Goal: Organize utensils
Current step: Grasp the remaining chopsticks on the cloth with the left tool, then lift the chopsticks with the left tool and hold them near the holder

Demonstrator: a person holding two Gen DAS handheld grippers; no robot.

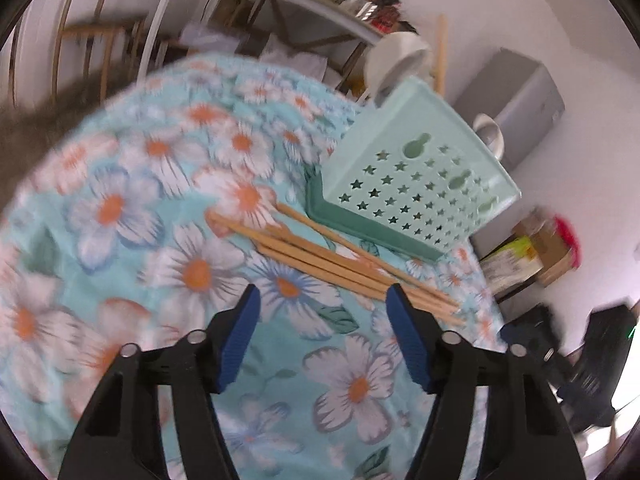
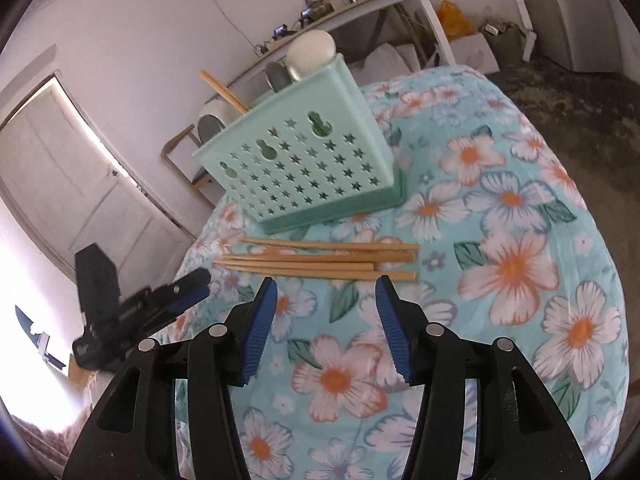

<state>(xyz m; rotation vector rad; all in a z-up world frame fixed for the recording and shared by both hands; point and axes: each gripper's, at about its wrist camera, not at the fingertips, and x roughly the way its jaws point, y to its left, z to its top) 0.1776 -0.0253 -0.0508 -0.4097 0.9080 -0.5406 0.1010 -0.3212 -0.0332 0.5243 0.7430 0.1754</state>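
Floral cloth (image 2: 520, 208) over the work surface. Mint caddy (image 2: 308, 160) with star cut-outs standing upright on it, well ahead of both tools; one chopstick (image 2: 224, 90) and pale rounded utensil heads (image 2: 312, 54) sticking out of its top.

Loose bundle of wooden chopsticks (image 2: 320, 258) lying flat on the cloth, just short of the caddy base, not touching it as far as visible.

Right gripper (image 2: 326, 284): jaws partly open, nothing between the blue pads, tips just short of the bundle, bundle crosswise to the fingers.

Left gripper (image 1: 324, 294): jaws partly open, empty; bundle running diagonally just ahead, thin ends passing behind the right-hand finger (image 1: 408, 332). Contact: cannot tell.

Left tool also visible to the left of the right one, off the cloth edge.
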